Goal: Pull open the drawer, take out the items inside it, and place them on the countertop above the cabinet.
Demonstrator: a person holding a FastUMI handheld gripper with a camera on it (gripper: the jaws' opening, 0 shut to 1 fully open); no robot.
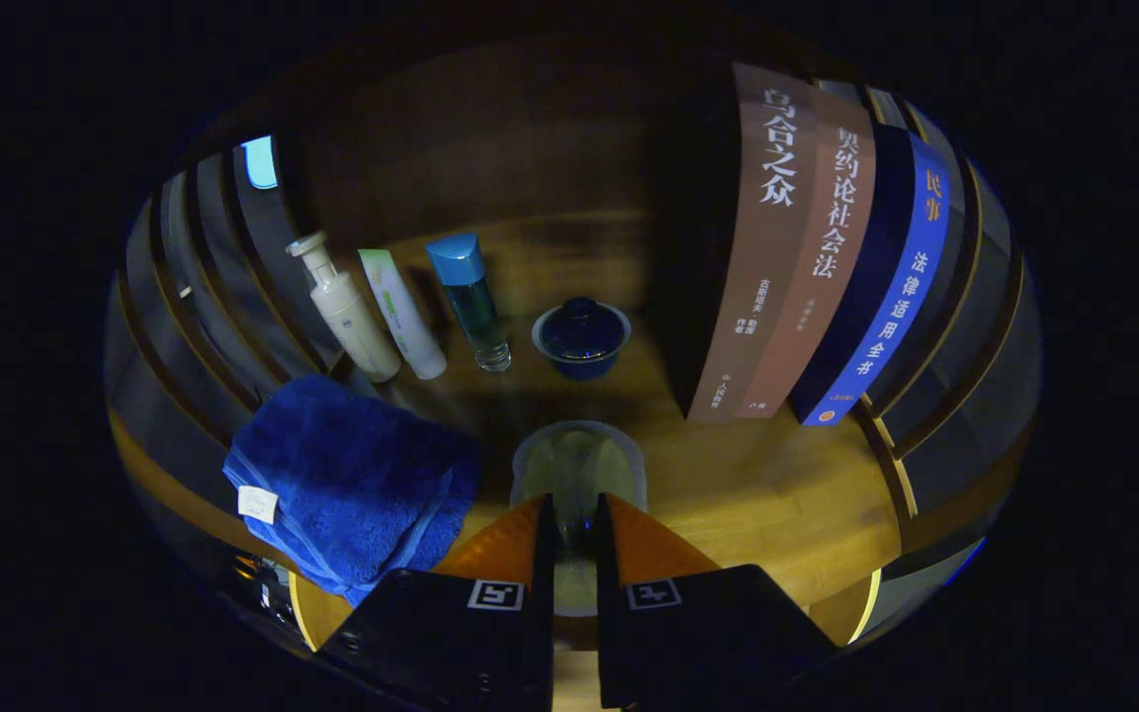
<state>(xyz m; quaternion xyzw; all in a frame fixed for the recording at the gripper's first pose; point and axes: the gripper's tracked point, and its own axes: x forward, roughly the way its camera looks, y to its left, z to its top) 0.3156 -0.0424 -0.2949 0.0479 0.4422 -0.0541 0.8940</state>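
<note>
A clear cup (pixel 577 465) is clamped between the fingers of the gripper (pixel 574 514) over the countertop (pixel 777 494), near the towel (pixel 352 485). Release remains; drawer contents cannot be judged.

Light: dim where I look; the countertop (pixel 777 494) glows warm near me.
Edges: books (pixel 807 247) bow strongly.

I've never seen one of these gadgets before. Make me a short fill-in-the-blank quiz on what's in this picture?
1. The gripper has its fingers closed on a clear ____.
2. The folded towel beside the fingers is ____ in colour.
3. The pump bottle, tube and blue-capped bottle make ____ containers in a row.
4. Upright on the wooden countertop stand several ____.

Missing words: cup; blue; three; books
</note>
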